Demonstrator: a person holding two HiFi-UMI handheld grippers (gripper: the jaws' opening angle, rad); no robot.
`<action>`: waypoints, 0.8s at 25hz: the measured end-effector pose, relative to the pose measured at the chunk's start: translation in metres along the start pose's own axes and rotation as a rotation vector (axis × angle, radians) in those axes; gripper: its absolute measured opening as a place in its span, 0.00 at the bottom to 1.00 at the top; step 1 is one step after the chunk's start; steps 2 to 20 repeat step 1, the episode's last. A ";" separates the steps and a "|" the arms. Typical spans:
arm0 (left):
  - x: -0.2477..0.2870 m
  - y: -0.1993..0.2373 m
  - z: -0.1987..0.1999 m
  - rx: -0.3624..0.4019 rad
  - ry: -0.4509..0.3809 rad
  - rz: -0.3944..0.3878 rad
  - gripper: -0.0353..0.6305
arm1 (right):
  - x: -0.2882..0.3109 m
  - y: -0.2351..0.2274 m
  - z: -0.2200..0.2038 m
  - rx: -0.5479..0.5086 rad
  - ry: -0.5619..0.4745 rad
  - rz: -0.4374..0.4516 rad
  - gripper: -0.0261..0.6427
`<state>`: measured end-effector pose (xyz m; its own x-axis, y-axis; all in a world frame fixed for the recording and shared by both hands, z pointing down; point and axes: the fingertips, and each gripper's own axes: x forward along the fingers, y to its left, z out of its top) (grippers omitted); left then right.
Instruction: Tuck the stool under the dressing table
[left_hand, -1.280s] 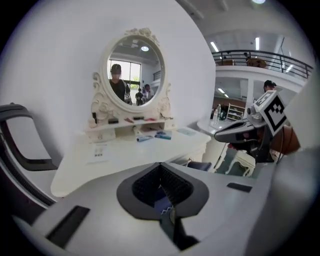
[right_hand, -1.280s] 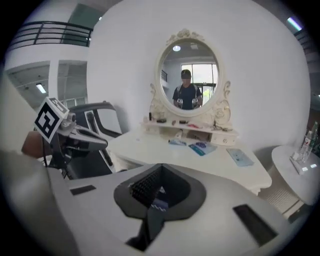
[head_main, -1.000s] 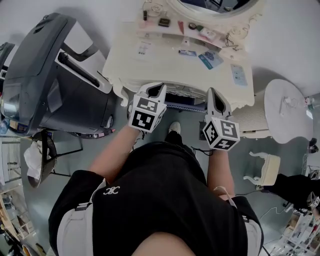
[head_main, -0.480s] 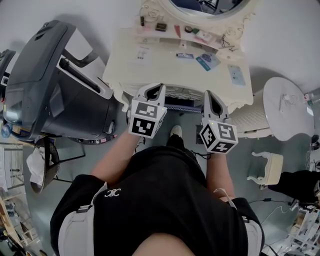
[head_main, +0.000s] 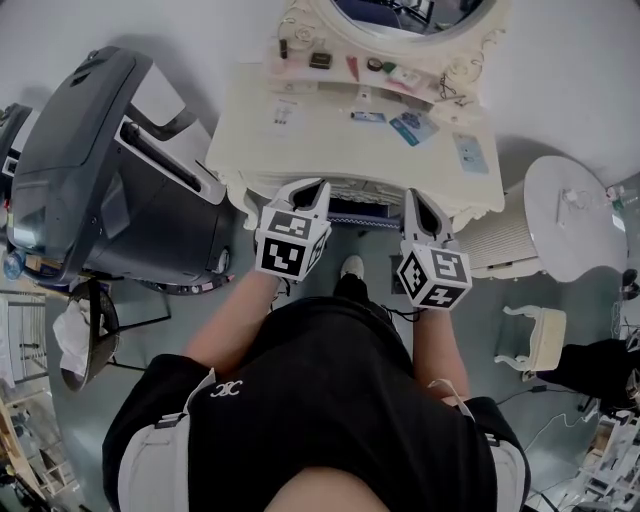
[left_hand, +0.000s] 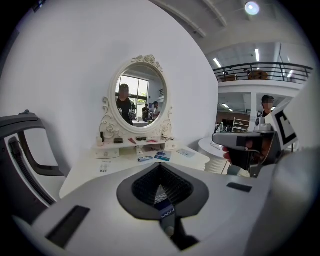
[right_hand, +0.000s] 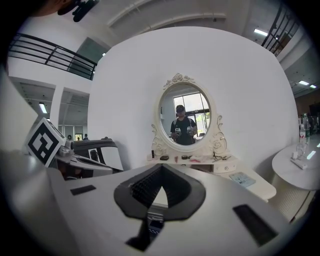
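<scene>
The right gripper's (right_hand: 161, 167) 2 jaws meet at their tips with nothing between them. Past them stands a white dressing table (right_hand: 252, 184), its oval mirror (right_hand: 186, 119) reflecting a person (right_hand: 182, 131) holding 2 grippers. Small items (right_hand: 185, 158) line the shelf under the mirror, and 1 card (right_hand: 241, 179) lies on the top. A marker cube (right_hand: 44, 141) shows at the left edge, a dark machine (right_hand: 100, 147) beside it. A round table (right_hand: 295, 165) stands at right.

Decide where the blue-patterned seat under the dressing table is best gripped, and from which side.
Grip the blue-patterned seat by its near edge: that strip is all that shows, the rest lies beneath the dressing table. Come in roughly level from the person's side, since the tabletop likely blocks any reach from above.
</scene>
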<state>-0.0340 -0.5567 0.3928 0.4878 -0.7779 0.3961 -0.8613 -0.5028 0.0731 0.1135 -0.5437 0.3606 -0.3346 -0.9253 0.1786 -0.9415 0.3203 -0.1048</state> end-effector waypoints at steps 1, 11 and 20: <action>0.000 0.000 -0.001 -0.005 0.001 -0.004 0.06 | 0.000 0.000 -0.001 -0.002 0.002 -0.002 0.05; 0.000 0.000 -0.001 -0.005 0.001 -0.004 0.06 | 0.000 0.000 -0.001 -0.002 0.002 -0.002 0.05; 0.000 0.000 -0.001 -0.005 0.001 -0.004 0.06 | 0.000 0.000 -0.001 -0.002 0.002 -0.002 0.05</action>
